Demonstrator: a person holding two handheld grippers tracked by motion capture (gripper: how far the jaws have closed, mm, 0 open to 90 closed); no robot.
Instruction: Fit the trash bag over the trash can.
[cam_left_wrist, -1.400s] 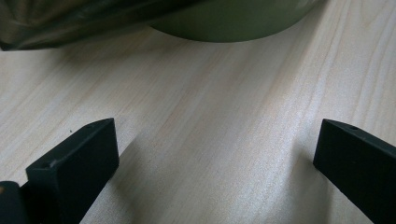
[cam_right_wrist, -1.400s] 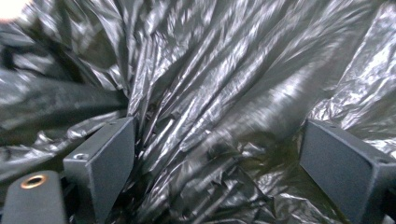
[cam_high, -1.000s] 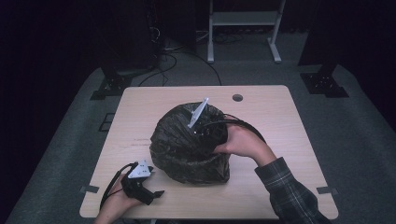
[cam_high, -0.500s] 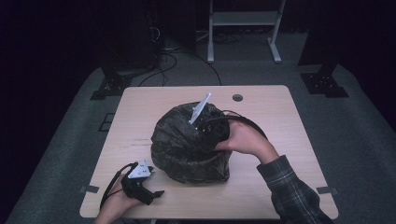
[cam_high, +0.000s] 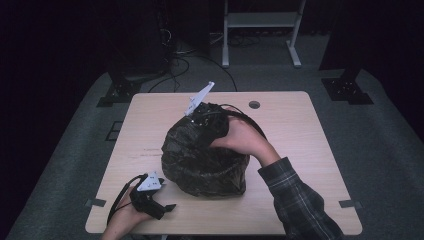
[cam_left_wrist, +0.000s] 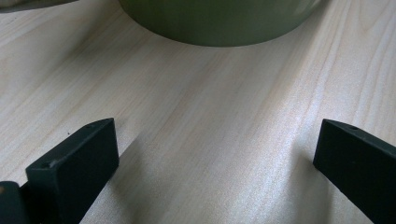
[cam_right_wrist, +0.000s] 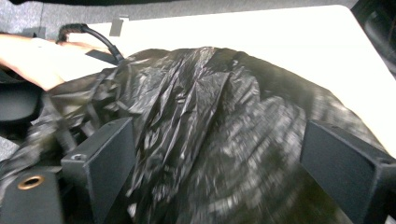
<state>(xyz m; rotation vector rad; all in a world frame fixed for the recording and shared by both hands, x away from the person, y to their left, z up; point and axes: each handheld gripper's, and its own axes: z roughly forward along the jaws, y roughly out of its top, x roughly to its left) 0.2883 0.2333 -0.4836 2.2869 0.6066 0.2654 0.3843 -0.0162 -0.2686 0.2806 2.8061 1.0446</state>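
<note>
At the near left corner of the table (cam_high: 300, 120), the left gripper (cam_high: 159, 206) rests low over the wood in the person's left hand (cam_high: 121, 222). In the left gripper view its two black jaws stand wide apart with bare wood between them, holding nothing. Just beyond them a rounded green wall (cam_left_wrist: 219, 21) rises from the table top; it is probably the base of whatever the bag covers, though the close framing leaves that unsure.

A crumpled black plastic bag (cam_high: 200, 157) sits near the middle of the table, bulging in a dome, its near side close to the left gripper but apart from it.

On the far top of the bag, the right gripper (cam_high: 202, 120) is pressed into the plastic, its grey plate (cam_high: 199, 99) tilting up toward the far edge. The person's right hand (cam_high: 242, 140) holds it, the plaid sleeve (cam_high: 295, 197) coming in from the near right edge. In the right gripper view, which is blurred, the jaws are spread wide with folds of the bag (cam_right_wrist: 224, 135) lying between them; neither jaw is clamped on the plastic.
</note>
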